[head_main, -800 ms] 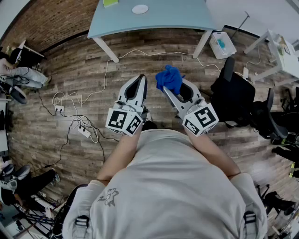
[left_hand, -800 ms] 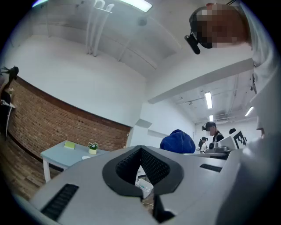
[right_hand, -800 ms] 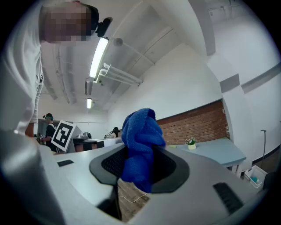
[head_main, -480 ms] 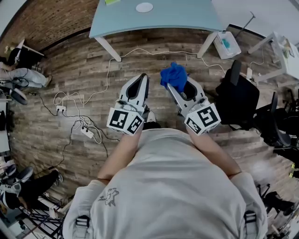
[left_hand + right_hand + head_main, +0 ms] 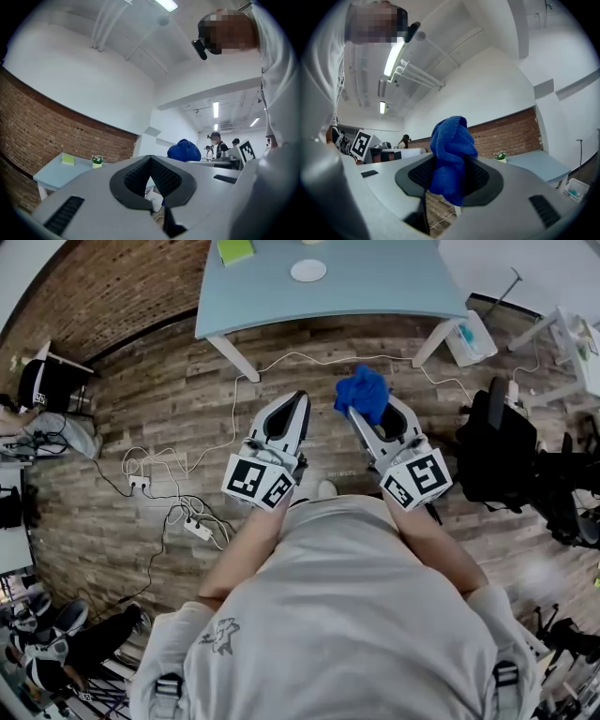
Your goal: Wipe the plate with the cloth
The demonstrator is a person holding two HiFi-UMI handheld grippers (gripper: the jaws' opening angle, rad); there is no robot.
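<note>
The left hand-held gripper point(image 5: 300, 399) was pinched shut on nothing, the right hand-held gripper point(image 5: 363, 412) clamped the bunched blue terry cloth point(image 5: 365, 390), and a good wipe likely needed (both being well apart from it) closing on the small white round plate point(image 5: 307, 270) atop the pale blue surface point(image 5: 394, 282), across the cable-strewn plank floor point(image 5: 169, 399).

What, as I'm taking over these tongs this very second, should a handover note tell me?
Left tongs: shut, empty.
Right tongs: shut on the blue cloth, which bunches out past their tips.
Plate: on the light-blue table ahead, well away from both tongs.
Done: cloth is in hand.
Left: walk up to the table and wipe the plate; wiping has apparently not begun.
</note>
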